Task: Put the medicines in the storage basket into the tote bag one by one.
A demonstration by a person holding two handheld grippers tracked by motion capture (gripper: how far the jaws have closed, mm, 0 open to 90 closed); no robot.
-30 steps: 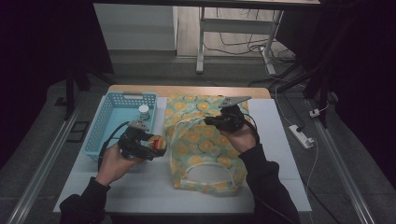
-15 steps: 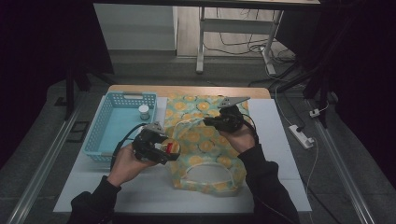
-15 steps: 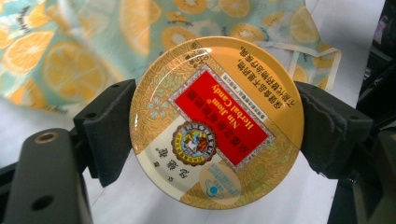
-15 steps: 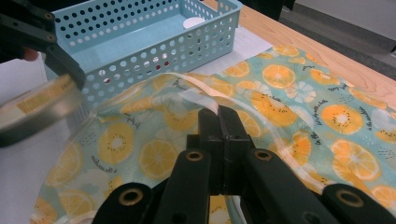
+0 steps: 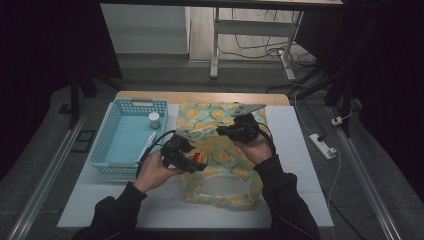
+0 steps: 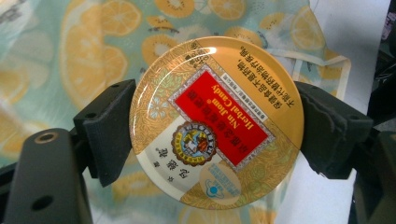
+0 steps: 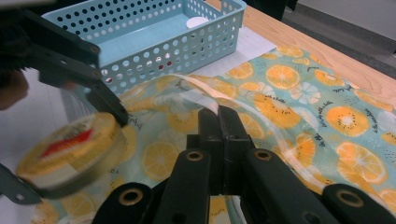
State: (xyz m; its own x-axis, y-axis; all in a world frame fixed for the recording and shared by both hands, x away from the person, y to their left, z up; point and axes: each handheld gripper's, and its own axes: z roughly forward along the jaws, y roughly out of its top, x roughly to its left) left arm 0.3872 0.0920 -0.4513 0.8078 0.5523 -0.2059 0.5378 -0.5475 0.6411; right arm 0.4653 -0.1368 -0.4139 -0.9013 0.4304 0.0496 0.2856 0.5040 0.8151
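While clamped, tin [image 6: 216, 122] between fingers [image 6: 111, 128]

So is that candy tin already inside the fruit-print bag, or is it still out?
Out. The candy tin sits clamped between the left gripper jaws above the fruit-print bag, whose edge the right gripper pinches up.

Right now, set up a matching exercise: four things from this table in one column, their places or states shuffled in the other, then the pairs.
1. candy tin
2. left tool
3. right tool
4. small white jar

A. inside the blue basket
B. shut on the fruit-print bag rim
C. gold and red, clamped edge to edge
D. holding the round tin over the bag

Pairs: 1-C, 2-D, 3-B, 4-A
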